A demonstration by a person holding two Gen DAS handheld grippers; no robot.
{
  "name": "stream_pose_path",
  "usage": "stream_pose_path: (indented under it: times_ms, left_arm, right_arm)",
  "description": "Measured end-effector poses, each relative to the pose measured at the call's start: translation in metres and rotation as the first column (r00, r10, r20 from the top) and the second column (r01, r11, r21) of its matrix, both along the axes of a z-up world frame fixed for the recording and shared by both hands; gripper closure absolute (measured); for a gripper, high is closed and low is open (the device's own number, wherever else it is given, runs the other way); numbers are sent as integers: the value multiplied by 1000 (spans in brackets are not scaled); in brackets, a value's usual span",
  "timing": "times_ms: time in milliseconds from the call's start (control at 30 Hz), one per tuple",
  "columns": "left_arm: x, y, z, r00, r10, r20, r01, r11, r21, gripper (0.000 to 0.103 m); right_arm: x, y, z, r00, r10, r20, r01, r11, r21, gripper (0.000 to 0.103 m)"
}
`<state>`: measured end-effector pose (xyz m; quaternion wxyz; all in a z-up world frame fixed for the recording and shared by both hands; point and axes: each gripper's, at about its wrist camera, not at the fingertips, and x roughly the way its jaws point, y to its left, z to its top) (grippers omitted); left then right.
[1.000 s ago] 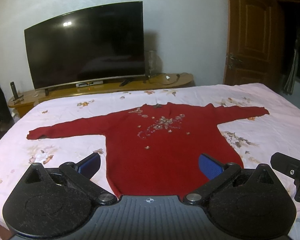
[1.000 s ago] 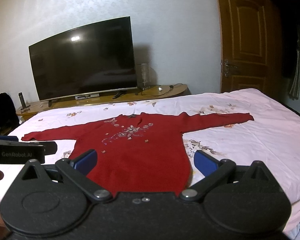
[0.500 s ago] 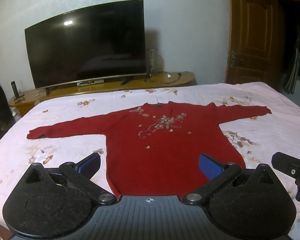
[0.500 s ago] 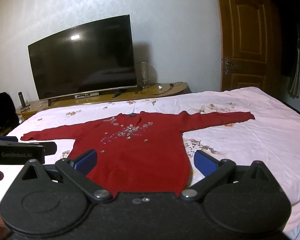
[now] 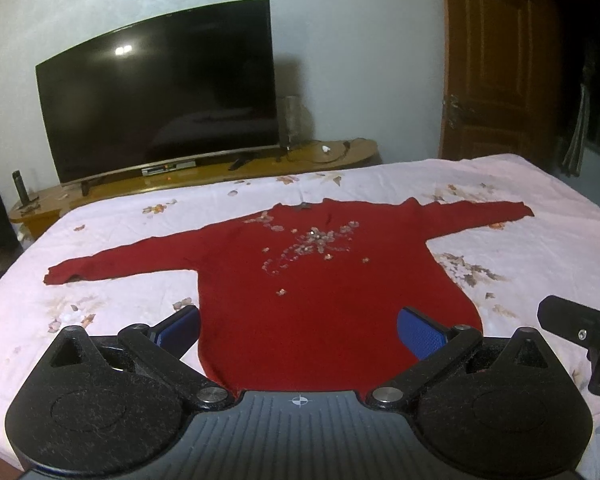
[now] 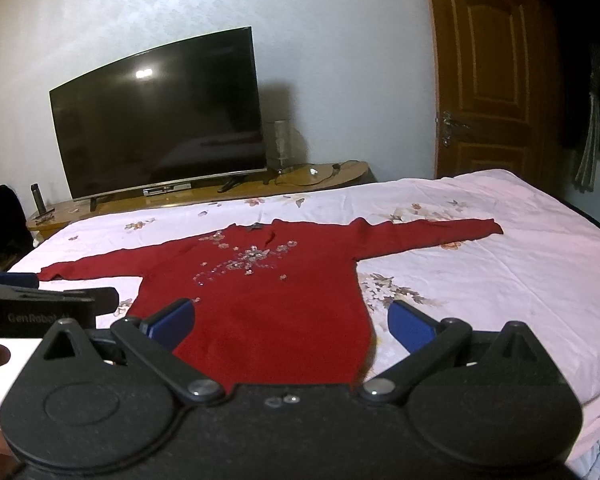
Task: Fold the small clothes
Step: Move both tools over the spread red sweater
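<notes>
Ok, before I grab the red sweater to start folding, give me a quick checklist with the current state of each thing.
1. Red sweater lying flat, front up: ok.
2. Both sleeves spread out to the sides: ok.
3. Left hand-held gripper open and empty: ok.
4. Right hand-held gripper open and empty: ok.
5. Bed sheet around the sweater free of other items: ok.
6. Hem nearest you lying straight: cannot tell, both grippers hide it.

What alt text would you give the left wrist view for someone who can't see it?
A red sweater lies flat on a floral bedsheet, both sleeves spread wide, unfolded. The open left gripper hangs over its hem, holding nothing. Behind the bed, a dark TV stands on a wooden stand beside a brown door.
</notes>
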<state>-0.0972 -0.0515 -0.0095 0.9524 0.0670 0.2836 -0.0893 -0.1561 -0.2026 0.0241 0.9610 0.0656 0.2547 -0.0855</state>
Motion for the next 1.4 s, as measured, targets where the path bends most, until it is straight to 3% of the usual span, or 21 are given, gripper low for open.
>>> stream_pose_path:
  times_ms: [467,567,733,900,1400]
  left_arm:
    - [-13,-3,-2,1000,-10,-8,10,1000,8,0]
    - [-13,-7,-3,1000,-4,-26,5,998,56,0]
    - [-11,-7,-8,996,23,-84,-17,998,68,0]
    - [-13,-5,-15,991,31,-128,-25,998,49,0]
    - [-2,-10,-15,990,33,-135,-29,999,29,0]
  right_arm:
    - [-8,-5,-4,999,0,38,0,1000,16,0]
    - [-5,-5,-4,1000,0,5,0,1000,7,0]
    - [-1,-11,-5,997,-9,-73,10,1000,17,0]
    - [-3,-12,-9,997,-17,-79,18,1000,20,0]
    - [3,-19,-14,998,-1,-64,3,999,32,0]
